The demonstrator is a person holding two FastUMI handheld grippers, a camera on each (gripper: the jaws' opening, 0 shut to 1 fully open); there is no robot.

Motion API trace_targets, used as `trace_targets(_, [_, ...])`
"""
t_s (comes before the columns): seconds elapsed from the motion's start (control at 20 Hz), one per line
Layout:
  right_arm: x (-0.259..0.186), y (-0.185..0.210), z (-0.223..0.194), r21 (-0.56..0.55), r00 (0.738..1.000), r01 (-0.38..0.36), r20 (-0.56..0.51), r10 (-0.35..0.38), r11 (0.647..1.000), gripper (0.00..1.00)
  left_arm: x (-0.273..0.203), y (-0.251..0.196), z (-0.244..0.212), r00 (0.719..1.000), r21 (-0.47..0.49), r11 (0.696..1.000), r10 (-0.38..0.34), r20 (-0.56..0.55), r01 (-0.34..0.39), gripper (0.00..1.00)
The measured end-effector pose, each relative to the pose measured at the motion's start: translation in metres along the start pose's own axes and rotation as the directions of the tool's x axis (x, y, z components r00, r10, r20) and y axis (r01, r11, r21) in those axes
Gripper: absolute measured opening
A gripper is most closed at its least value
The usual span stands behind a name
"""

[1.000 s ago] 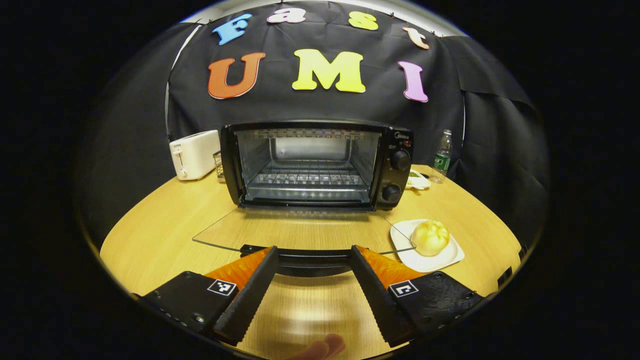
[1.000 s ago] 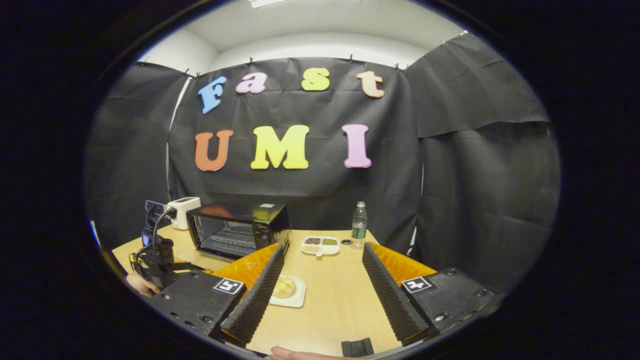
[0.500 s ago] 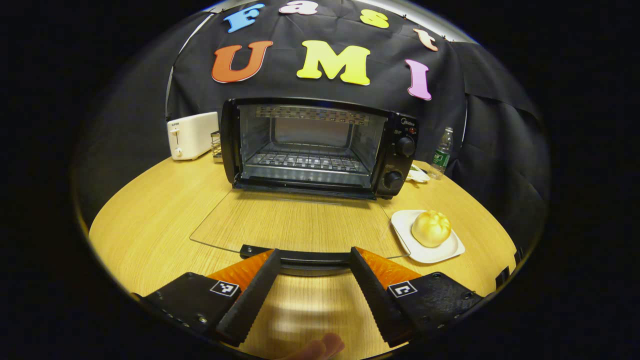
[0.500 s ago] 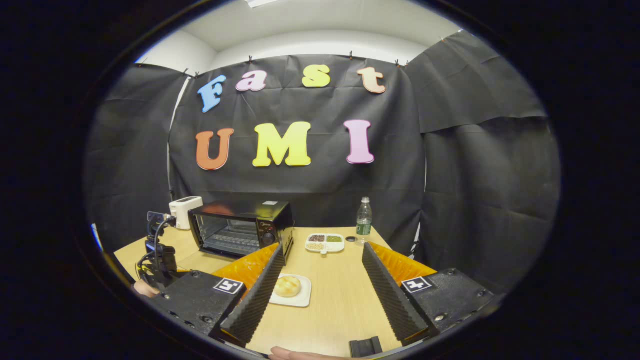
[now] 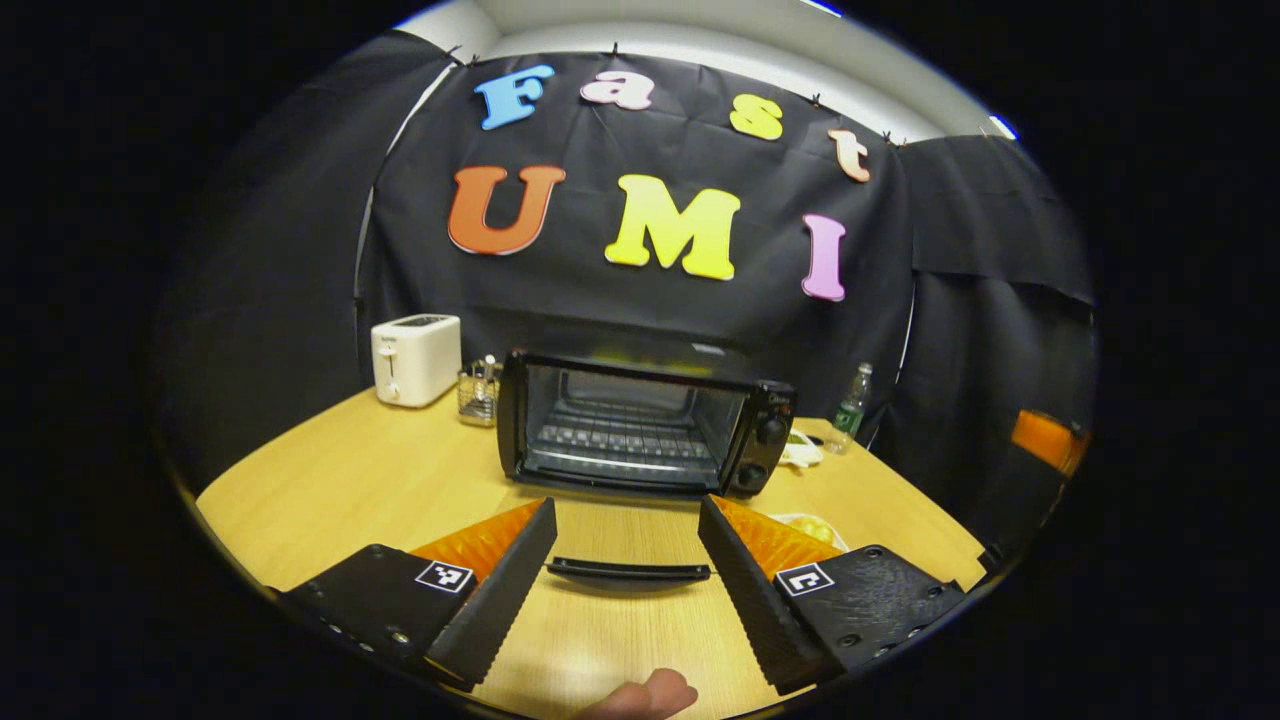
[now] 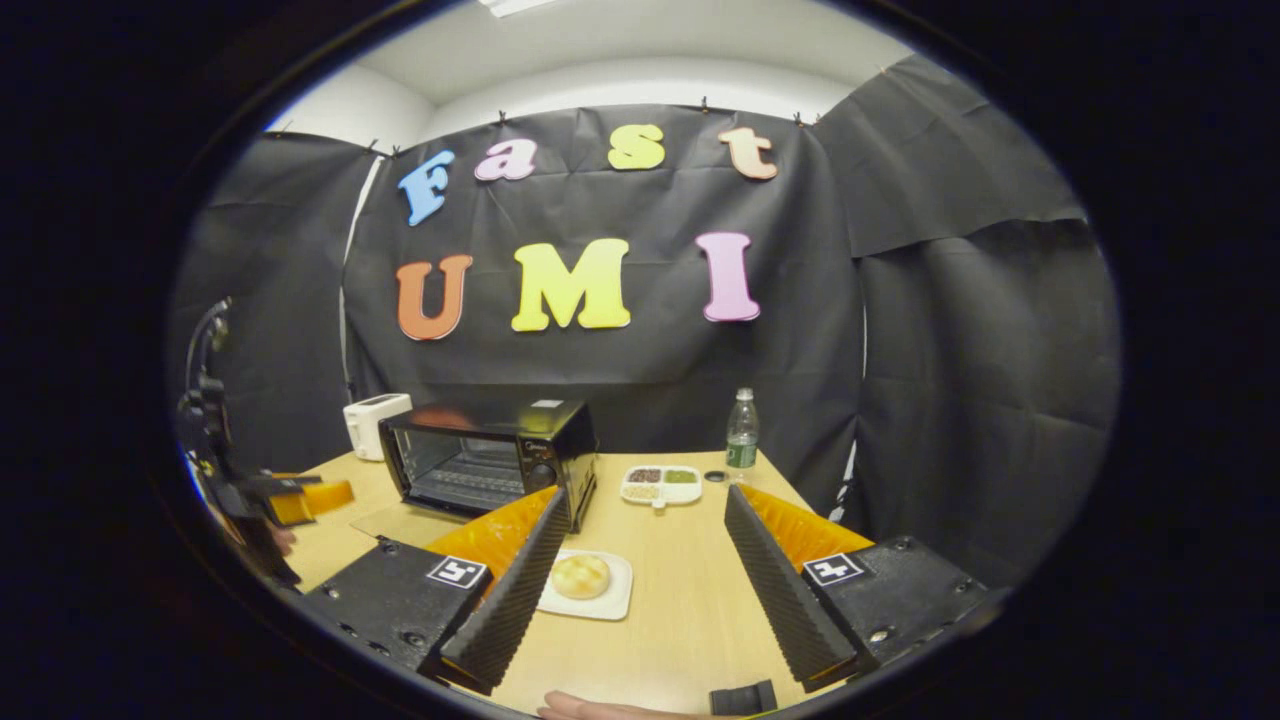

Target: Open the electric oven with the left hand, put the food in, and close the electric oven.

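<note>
Left gripper: I see its jaws spread wide, holding nothing, above the door handle.
Right gripper: wide, empty.
Oven: door down flat, cavity open.
Bun: on white plate, near the oven's right front corner.

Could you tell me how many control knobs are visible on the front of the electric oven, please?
2. On the electric oven, the upper knob and the lower knob sit one above the other on its right-hand panel, beside the open cavity. Others could be hidden, though none appear.
</note>
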State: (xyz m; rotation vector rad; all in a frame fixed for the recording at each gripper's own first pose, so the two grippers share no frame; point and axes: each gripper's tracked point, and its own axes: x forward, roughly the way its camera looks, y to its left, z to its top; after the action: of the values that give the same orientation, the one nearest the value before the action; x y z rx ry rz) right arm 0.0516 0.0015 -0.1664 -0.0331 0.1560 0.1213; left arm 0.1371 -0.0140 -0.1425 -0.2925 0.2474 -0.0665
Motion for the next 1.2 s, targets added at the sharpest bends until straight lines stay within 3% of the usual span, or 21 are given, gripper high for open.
trace_targets(0.3, [0.039,0.019,-0.033,-0.006,0.998,-0.052,-0.035,0.052,0.999,0.97,-0.060,0.031,0.081,0.981,0.035,0.996,0.079,0.178,-0.086,0.94])
trace_targets(0.55, [0.084,0.042,-0.092,0.014,0.987,-0.086,-0.133,0.088,0.996,0.97,-0.116,0.044,0.123,0.948,0.039,0.991,0.113,0.299,-0.130,0.94])
trace_targets(0.9, [0.133,0.065,-0.159,0.009,0.963,-0.049,-0.265,0.049,0.999,0.97,-0.151,0.037,0.129,0.937,0.080,0.992,0.067,0.344,-0.100,0.94])
trace_targets(1.2, [0.155,0.079,-0.204,0.035,0.919,-0.050,-0.390,0.060,0.998,0.97,-0.145,0.036,0.111,0.952,0.050,0.997,0.045,0.304,-0.063,0.94])
